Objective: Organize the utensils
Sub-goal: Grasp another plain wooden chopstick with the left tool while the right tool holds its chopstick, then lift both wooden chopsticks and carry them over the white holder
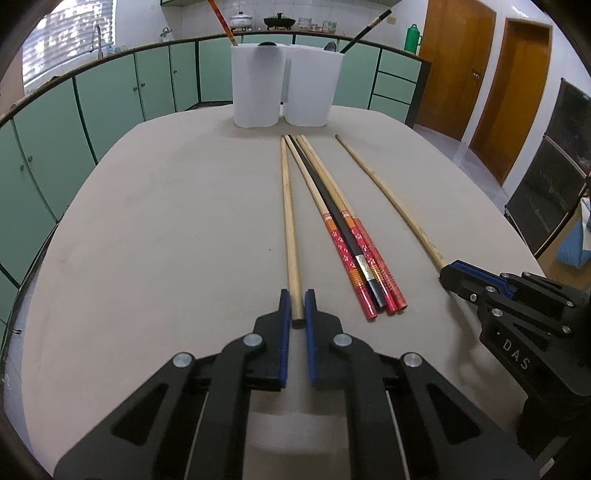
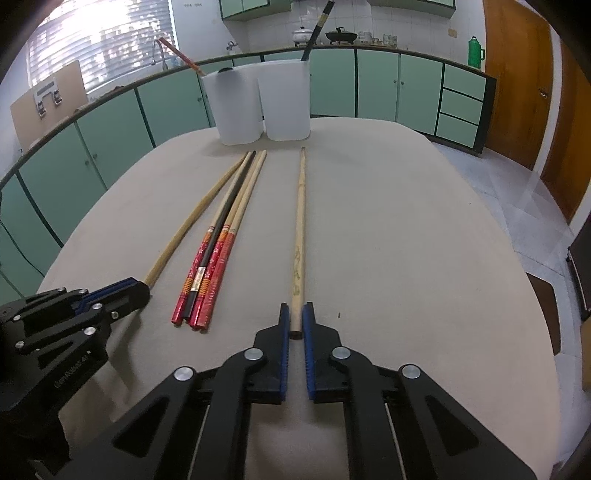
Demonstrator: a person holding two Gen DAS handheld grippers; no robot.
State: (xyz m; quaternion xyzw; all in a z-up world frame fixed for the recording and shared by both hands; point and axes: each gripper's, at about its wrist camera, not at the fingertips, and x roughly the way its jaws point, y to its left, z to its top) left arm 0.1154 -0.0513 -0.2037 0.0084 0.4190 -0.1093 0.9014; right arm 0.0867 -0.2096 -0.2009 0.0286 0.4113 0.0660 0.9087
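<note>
Several chopsticks lie lengthwise on the beige table (image 1: 147, 221). My left gripper (image 1: 297, 301) is shut on the near end of a plain wooden chopstick (image 1: 290, 221). My right gripper (image 2: 294, 314) is shut on the near end of another plain wooden chopstick (image 2: 300, 229), which also shows in the left wrist view (image 1: 388, 195). Between them lies a bundle of red-handled chopsticks (image 1: 351, 251) with one black chopstick (image 1: 332, 210); it also shows in the right wrist view (image 2: 214, 258). Two white holders (image 1: 255, 85) (image 1: 312, 86) stand at the far edge, each with a chopstick inside.
Green kitchen cabinets (image 1: 110, 92) run behind the table, with pots (image 1: 242, 20) on the counter and a green thermos (image 1: 412, 37). Wooden doors (image 1: 458, 62) stand at the right. The right gripper's body (image 1: 517, 314) is close on the left gripper's right.
</note>
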